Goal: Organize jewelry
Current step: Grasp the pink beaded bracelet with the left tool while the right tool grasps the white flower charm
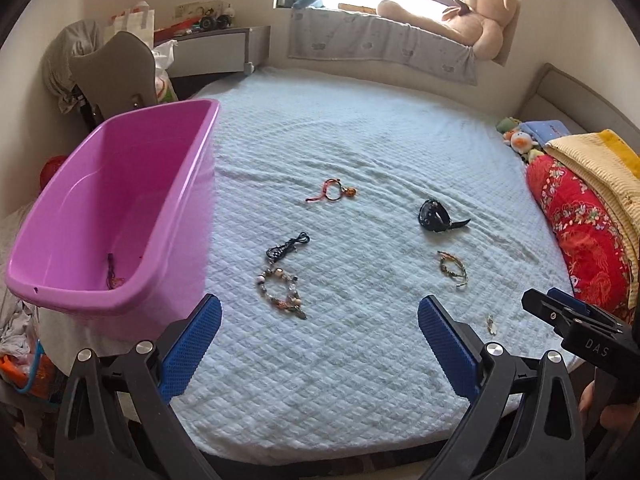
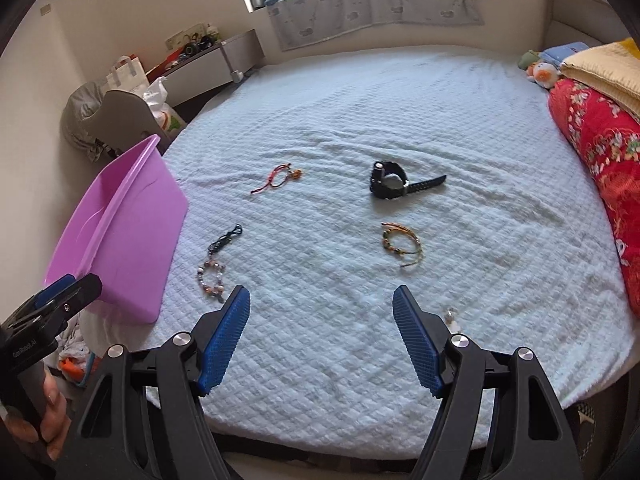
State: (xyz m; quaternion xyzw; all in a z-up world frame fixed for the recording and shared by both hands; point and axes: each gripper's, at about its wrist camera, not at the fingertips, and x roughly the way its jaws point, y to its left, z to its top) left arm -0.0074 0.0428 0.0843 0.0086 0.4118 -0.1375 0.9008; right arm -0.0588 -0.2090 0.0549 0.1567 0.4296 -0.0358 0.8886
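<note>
Left gripper (image 1: 319, 312) and right gripper (image 2: 321, 306), both with jaws spread and nothing between the blue pads, held above the near part of a pale quilted bedspread (image 1: 360, 140) strewn with jewelry.

Places are given relative to the pink bin (image 1: 116, 208), which stands at the bed's left edge with a small dark-red piece (image 1: 112, 272) lying inside. Just right of the bin: a black cord (image 1: 288, 245), and a beaded bracelet (image 1: 282, 290) nearer the camera. Farther right and farther back: a red string bracelet (image 1: 330, 192). Well to the right: a black watch (image 2: 394, 182), with a brown beaded bracelet (image 2: 402, 244) in front of it. Farthest from the bin, beside the right gripper's right finger: a small pale trinket (image 2: 451, 316).
</note>
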